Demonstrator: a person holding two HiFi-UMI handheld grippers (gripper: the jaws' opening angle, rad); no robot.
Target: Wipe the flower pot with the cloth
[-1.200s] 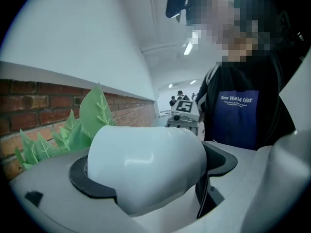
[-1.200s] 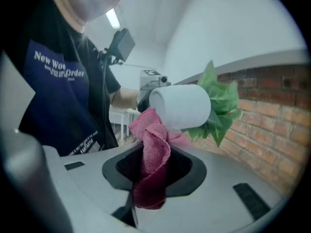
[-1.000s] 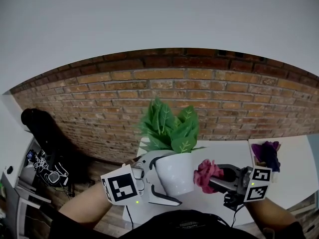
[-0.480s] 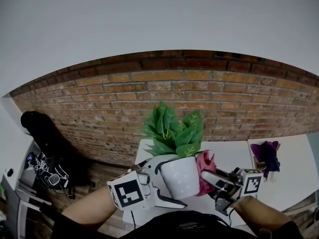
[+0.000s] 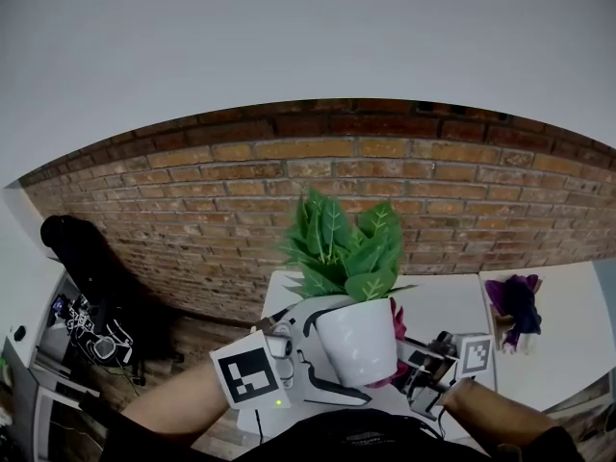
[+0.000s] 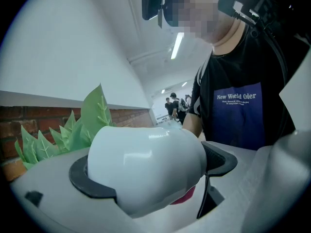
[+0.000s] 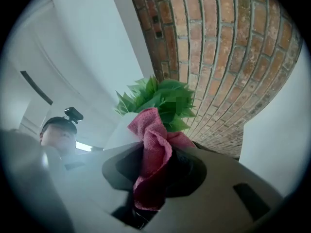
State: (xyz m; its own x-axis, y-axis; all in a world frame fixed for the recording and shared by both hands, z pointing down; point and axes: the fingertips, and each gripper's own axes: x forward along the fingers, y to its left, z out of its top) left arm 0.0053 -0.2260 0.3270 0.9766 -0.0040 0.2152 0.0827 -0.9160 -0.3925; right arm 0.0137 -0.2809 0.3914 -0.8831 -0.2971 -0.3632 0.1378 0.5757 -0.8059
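Whereas a second ago the cloth (image 5: pixel 397 318) hung clear to the right of the pot (image 5: pixel 361 340), it now presses against the pot's right side, so wiping looks under way. The left gripper (image 5: pixel 308 354) clamps the pot, held up off the table (image 5: pixel 438 296). The right gripper (image 5: pixel 412 362) pinches the cloth. In the head view the pot hides most of the cloth, so the exact contact can't be made out.

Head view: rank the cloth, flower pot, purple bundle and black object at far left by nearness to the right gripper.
1. cloth, clamped in the right gripper.
2. flower pot, just left, the cloth at its side.
3. purple bundle, on the table to the right.
4. black object, far left.
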